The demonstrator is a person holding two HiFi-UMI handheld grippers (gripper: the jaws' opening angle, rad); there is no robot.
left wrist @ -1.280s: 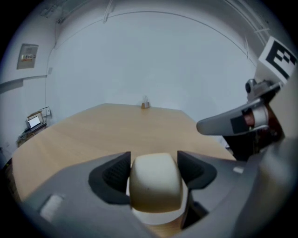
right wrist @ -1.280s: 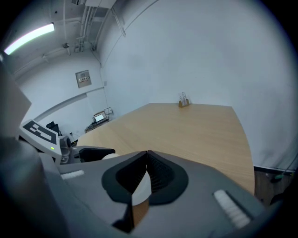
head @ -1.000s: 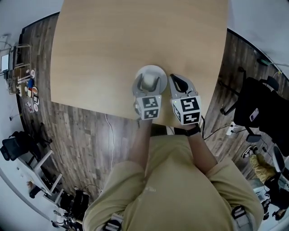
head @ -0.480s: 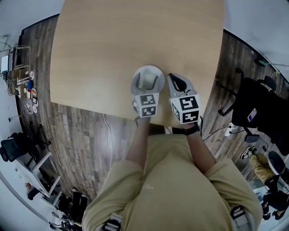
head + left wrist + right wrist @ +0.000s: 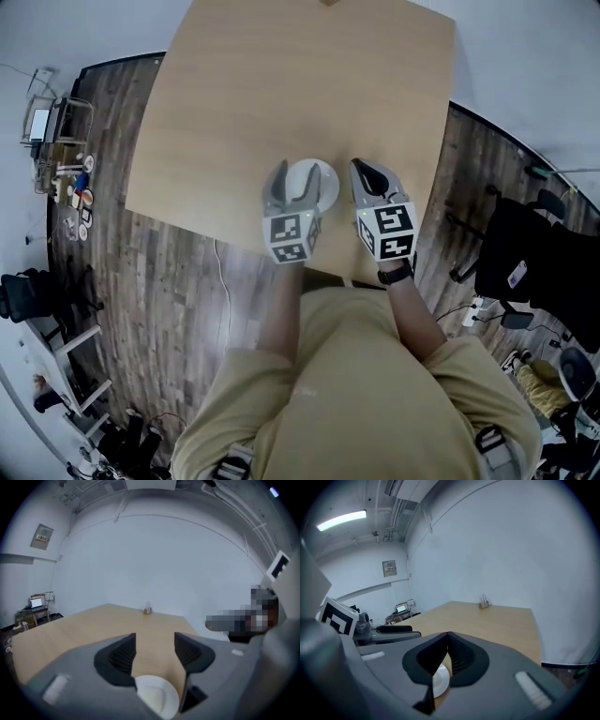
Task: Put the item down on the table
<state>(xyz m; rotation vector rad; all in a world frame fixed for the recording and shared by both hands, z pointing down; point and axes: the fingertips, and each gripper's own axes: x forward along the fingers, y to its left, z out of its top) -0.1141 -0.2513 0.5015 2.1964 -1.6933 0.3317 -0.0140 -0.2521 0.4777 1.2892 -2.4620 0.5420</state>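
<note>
- Holding left gripper [image 5: 154,649] above white plate [image 5: 322,190] on table [image 5: 281,94], jaws apart, gripping nothing.
- Holding right gripper [image 5: 447,641] just beside plate, jaws pressed together, empty.

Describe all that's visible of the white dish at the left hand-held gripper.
The white dish is small, round and shallow, plain and glossy like ceramic or plastic, with a raised rim and nothing visible in it. It appears to lie flat on the wooden table, near the edge closest to the person. The left hand-held gripper reaches over it with jaws apart, partly covering it; whether either jaw touches the rim cannot be told.
</note>
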